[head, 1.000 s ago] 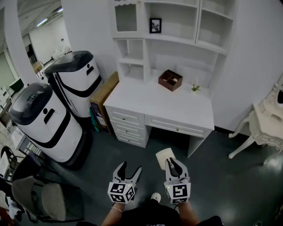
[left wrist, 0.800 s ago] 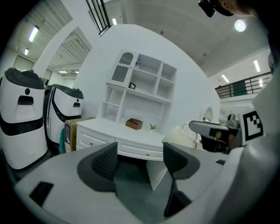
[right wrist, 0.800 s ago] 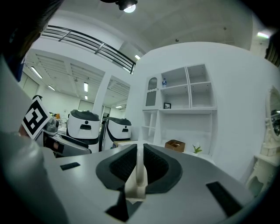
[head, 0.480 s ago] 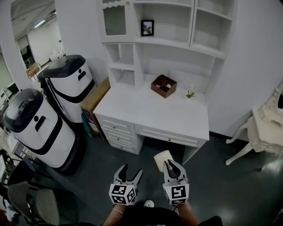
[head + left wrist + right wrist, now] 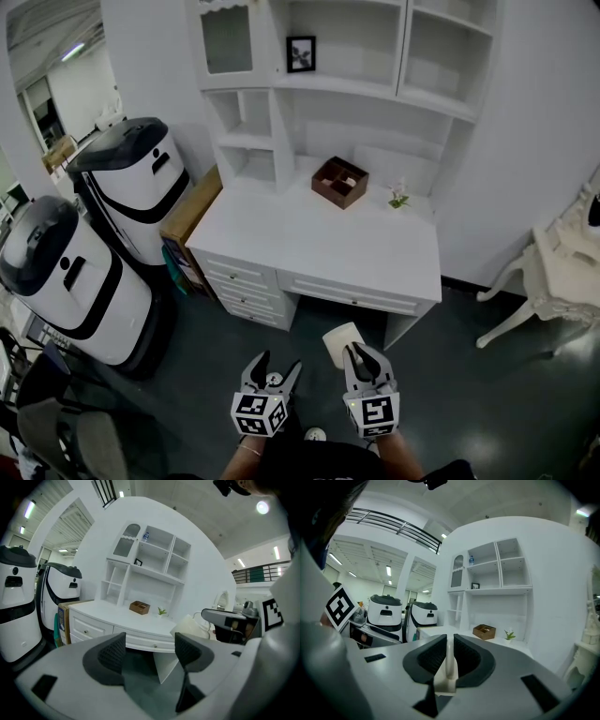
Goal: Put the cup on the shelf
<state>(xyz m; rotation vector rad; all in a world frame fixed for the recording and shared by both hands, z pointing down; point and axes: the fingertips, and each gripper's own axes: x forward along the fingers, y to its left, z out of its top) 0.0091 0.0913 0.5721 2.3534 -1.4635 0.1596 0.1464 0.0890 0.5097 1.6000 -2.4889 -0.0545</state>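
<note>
Holding: the right gripper (image 5: 450,654) has its jaws nearly together, pinching a thin cream part of a cream-coloured cup (image 5: 341,337); whether that part is the wall or the handle cannot be told.
Left fingers: the left gripper (image 5: 150,651) has its jaws standing apart, with nothing between them but dark floor.
Cup's place: in the right gripper over the floor, in front of the white desk with drawers (image 5: 319,246) and well apart from the shelves.
Done: the cup is lifted and in hand, and the person faces the furniture.
Left to do: by my reading, carry it to the white shelf unit (image 5: 349,86) above the desk, set it upright in a compartment and let go.
Cup contents: not visible.
Box: a brown wooden box with dividers (image 5: 339,181) sits on the desk top; its compartments look empty.
Shelf compartments: one upper compartment holds a small black-framed picture (image 5: 301,53); the lower ones look bare.
</note>
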